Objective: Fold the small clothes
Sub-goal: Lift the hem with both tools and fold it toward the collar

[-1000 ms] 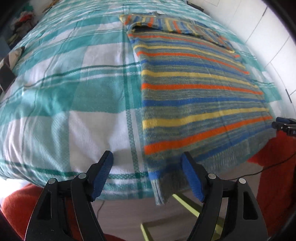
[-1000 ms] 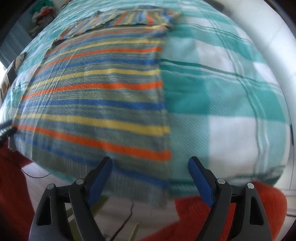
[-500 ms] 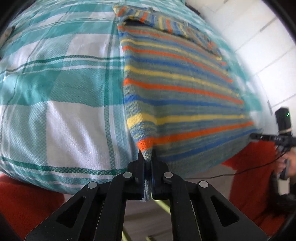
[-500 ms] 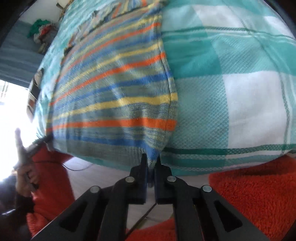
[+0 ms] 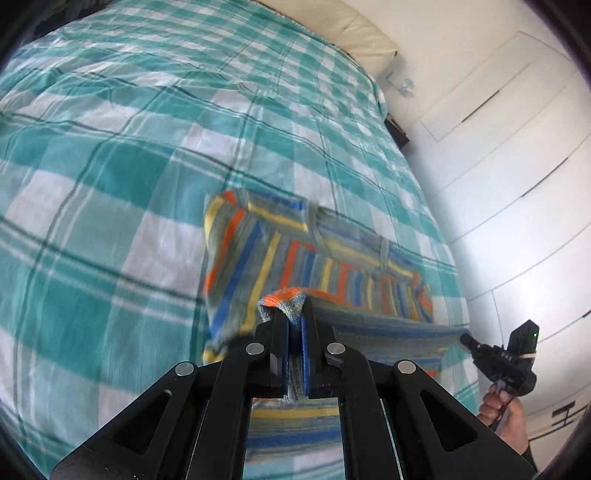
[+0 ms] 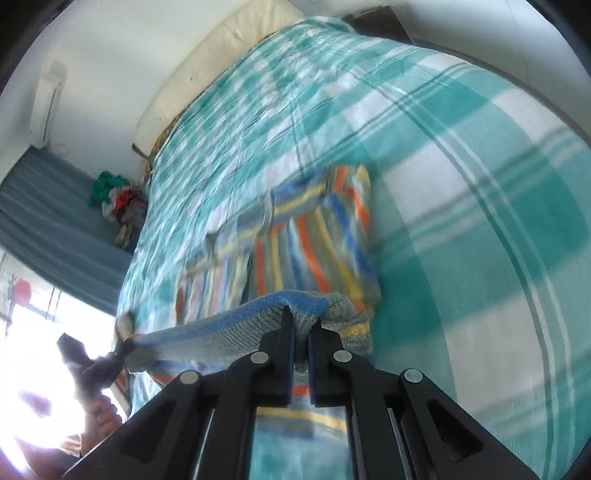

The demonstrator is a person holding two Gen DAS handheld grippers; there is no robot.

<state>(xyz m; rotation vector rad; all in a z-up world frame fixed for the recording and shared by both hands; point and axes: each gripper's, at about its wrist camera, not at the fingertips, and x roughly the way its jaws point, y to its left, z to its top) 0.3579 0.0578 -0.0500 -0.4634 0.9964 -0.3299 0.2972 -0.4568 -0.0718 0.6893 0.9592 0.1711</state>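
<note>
Sweater point(image 5: 325, 266) hem was clamped taut between left gripper point(image 5: 294, 325) and right gripper point(image 6: 302, 325), collar end lying ahead of both jaws.

Checked bedspread point(image 5: 110, 177) lies open beyond the striped sweater point(image 5: 258, 258); wardrobe point(image 5: 517, 166) hems the right.

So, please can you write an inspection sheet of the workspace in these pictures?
Surface: bed under a teal and white checked cover.
Job's things: striped sweater, near hem lifted off the bed and stretched between the two tools.
Clutter: pile of clothes beside the bed.
Grippers: left tool shut on the sweater hem; right tool shut on the hem too.
Cables: nothing seen.
Surroundings: pillow at the bed's head, white cupboard, bright window.
</note>
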